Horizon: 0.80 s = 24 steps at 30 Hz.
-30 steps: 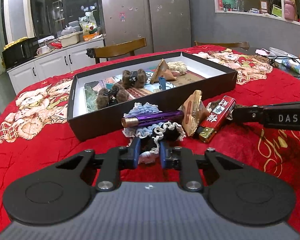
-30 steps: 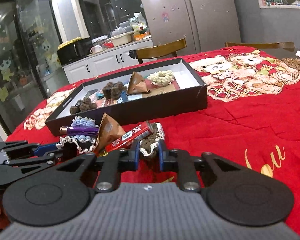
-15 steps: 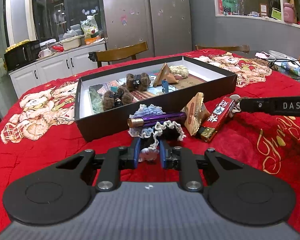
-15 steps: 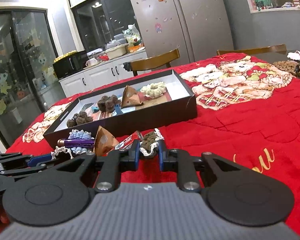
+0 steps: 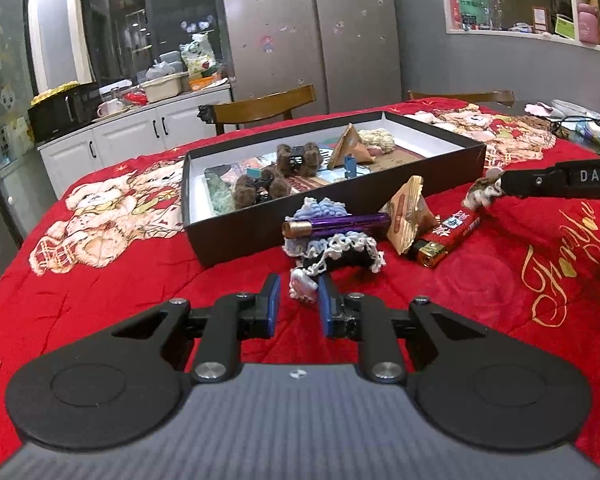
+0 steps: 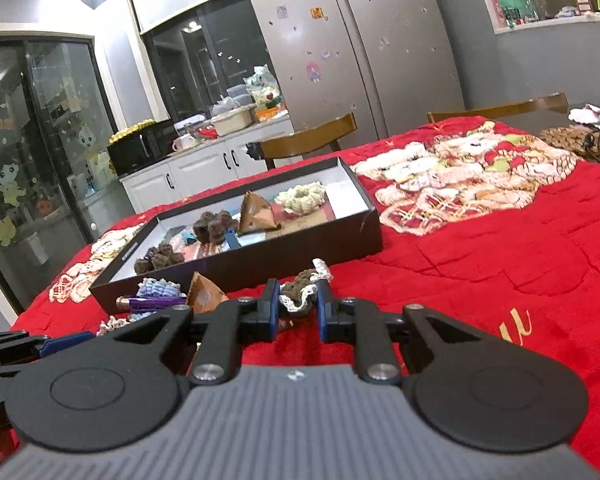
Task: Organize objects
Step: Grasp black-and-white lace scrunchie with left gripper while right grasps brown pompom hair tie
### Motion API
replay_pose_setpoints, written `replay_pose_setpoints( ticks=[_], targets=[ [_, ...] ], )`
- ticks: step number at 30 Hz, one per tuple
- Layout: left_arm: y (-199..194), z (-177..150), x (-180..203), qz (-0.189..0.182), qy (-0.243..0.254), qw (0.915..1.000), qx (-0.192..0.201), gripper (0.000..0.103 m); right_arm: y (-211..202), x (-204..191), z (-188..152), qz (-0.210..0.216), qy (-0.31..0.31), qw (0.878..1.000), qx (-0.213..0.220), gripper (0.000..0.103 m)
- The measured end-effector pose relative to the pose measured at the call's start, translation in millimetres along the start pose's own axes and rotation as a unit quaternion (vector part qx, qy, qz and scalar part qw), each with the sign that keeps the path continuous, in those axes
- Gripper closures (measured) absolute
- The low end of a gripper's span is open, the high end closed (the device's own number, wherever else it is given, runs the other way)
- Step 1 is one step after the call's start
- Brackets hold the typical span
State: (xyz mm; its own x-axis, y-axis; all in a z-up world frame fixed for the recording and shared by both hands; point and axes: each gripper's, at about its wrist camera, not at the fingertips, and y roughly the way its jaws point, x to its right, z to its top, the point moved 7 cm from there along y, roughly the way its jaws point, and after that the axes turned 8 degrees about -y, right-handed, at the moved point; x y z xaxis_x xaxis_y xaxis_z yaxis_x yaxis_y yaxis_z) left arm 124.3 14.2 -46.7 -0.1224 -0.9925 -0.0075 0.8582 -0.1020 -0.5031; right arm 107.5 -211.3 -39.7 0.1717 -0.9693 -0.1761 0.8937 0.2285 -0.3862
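A black shallow box [image 5: 436, 182] [image 6: 370, 236] on the red cloth holds brown fuzzy clips, a triangular packet and a cream scrunchie. In front of it lie a blue scrunchie, a purple tube [image 5: 336, 225], a tan packet [image 5: 406, 216], a red lighter [image 5: 446, 236] and a black lace-trimmed scrunchie [image 5: 340, 258]. My left gripper [image 5: 298, 300] is shut on that black scrunchie's white lace end. My right gripper [image 6: 298, 306] is shut on a brown lace-trimmed scrunchie [image 6: 302, 286] and holds it above the cloth; it shows at the right of the left wrist view [image 5: 482, 192].
Wooden chairs [image 5: 260, 108] stand behind the table. Cables and small items [image 5: 580, 124] lie at the far right edge. A brown mat [image 6: 576, 140] lies at the far right of the cloth.
My right gripper has lifted the brown scrunchie off the cloth, away from the lighter. My left gripper has drawn back and upward, pulling the black scrunchie's lace end with it.
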Motion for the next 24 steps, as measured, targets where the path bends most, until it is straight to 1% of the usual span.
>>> replay_pose_setpoints(
  ticks=[2, 5, 8, 10, 12, 15, 16, 17, 18, 19, 20, 24],
  targets=[
    [-2, -1, 0, 0.002, -0.001, 1.0, 0.001, 0.08, -2, -1, 1, 0.003, -0.003, 1.0, 0.008, 0.082],
    [-3, -2, 2, 0.002, 0.004, 1.0, 0.001, 0.088, -5, 0, 3, 0.006, 0.0, 1.0, 0.01, 0.082],
    [-1, -1, 4, 0.001, 0.006, 1.0, 0.001, 0.088, -5, 1, 2, 0.01, 0.006, 1.0, 0.009, 0.082],
    [1, 0, 4, -0.012, 0.0, 0.9999, 0.0, 0.088, -5, 1, 1, 0.014, 0.008, 1.0, 0.007, 0.082],
    [6, -2, 6, -0.025, 0.002, 0.9995, -0.017, 0.088, -5, 0, 1, 0.019, 0.01, 1.0, 0.005, 0.082],
    [10, -5, 12, -0.027, 0.017, 0.9991, -0.029, 0.087, -5, -2, 0, 0.022, 0.008, 1.0, 0.003, 0.082],
    [11, -5, 15, -0.028, 0.023, 0.9989, -0.03, 0.083, -5, -2, -1, 0.023, 0.009, 1.0, 0.002, 0.082],
    [11, -6, 17, -0.029, 0.028, 0.9988, -0.029, 0.074, -4, -2, -1, 0.024, 0.011, 1.0, 0.001, 0.082],
    [11, -6, 19, -0.031, 0.033, 0.9986, -0.027, 0.068, -4, -1, -1, 0.025, 0.014, 1.0, 0.0, 0.082],
    [11, -5, 21, -0.035, 0.035, 0.9985, -0.025, 0.059, -4, -1, -1, 0.026, 0.015, 1.0, 0.0, 0.082],
    [12, -3, 22, -0.038, 0.036, 0.9984, -0.022, 0.055, -4, -1, -1, 0.026, 0.016, 1.0, -0.001, 0.081],
    [17, 4, 26, -0.032, 0.048, 0.9983, -0.005, 0.051, -3, 0, -2, 0.025, 0.016, 1.0, -0.002, 0.081]
  ],
)
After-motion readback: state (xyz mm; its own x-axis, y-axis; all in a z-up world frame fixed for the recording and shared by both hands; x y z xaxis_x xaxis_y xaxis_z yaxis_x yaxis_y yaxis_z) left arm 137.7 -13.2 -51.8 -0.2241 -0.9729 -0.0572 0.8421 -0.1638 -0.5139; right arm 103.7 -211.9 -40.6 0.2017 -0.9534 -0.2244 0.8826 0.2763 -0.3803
